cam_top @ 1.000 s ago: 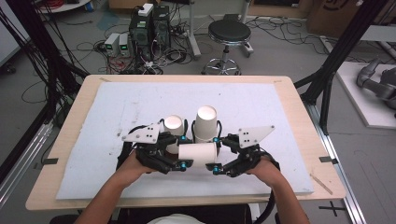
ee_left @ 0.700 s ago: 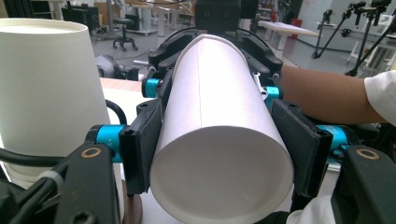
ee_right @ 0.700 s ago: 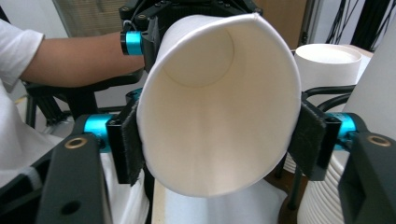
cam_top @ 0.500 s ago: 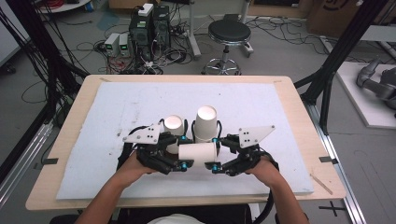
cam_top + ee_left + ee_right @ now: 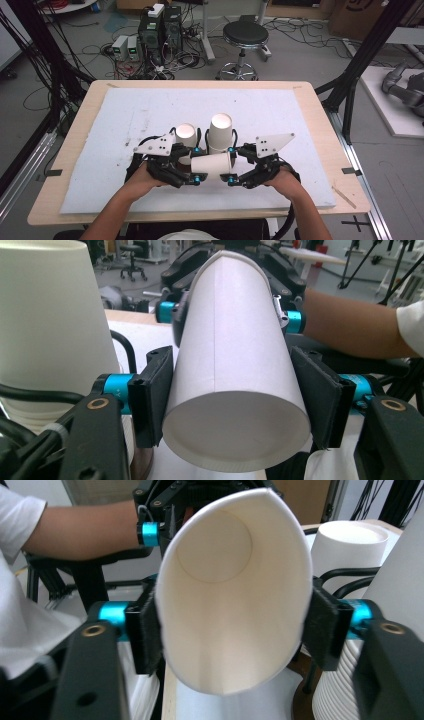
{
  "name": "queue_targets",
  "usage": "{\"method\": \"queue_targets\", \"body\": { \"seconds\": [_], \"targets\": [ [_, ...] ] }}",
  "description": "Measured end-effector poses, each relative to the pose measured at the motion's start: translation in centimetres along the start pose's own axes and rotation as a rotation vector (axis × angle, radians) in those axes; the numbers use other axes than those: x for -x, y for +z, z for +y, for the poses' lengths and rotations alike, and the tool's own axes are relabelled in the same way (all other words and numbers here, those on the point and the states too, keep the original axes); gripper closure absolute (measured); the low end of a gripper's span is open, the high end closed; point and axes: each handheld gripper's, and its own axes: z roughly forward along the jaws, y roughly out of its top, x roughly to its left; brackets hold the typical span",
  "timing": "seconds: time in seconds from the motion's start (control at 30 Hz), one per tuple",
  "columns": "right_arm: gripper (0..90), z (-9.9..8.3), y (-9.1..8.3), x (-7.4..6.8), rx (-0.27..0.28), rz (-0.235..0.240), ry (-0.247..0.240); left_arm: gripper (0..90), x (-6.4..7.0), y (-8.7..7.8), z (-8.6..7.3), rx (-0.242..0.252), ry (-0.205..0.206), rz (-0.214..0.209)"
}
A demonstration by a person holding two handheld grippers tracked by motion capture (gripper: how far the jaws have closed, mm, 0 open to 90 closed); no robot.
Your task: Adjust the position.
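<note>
Partly hidden between my two tools, a white paper cup lies on its side just above the white foam mat, near the mat's front edge and about midway along it. My left gripper clamps the cup's closed base end and my right gripper clamps its open mouth end, so from the high view just a short band of the cup's wall shows between the black jaws. Whether the cup rests on the mat or hangs clear of it, I cannot tell.

Seen along my left gripper, the cup has a recessed flat bottom, a plain wall and a faint vertical seam, with both pads pressed against its sides. Seen along my right gripper, the cup has its rim squeezed from round into a tall oval, and the inside is bare white down to the round base.

Behind the held cup, toward the mat's middle, two stacks of white paper cups stand upside down: a shorter stack on the left and a taller stack on the right. My grippers cover their lower parts, and the ribbed rims are cut off at the frame edge in the gripper views.
</note>
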Motion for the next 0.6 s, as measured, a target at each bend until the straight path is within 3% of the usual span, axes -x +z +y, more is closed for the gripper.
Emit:
{"method": "queue_targets", "body": {
  "seconds": [0.1, 0.27, 0.37, 0.6],
  "targets": [
    [20.5, -0.13, 0.02, -0.02, 0.035, -0.021, 0.028, 36.3, -0.01, -0.21, 0.1, 0.028, 0.002, 0.0],
    [20.1, -0.26, 0.26, -0.05, 0.045, -0.015, 0.047, 36.4, -0.03, -0.38, 0.17, 0.053, 0.005, -0.003],
    [30.4, -0.17, 0.26, 0.06, 0.054, -0.005, 0.034, 36.5, -0.05, -0.24, -0.01, 0.042, 0.0, 0.004],
    [37.6, 0.13, -0.06, 0.08, 0.046, 0.008, 0.015, 35.4, -0.07, 0.02, -0.15, 0.01, -0.006, 0.013]
  ]
}}
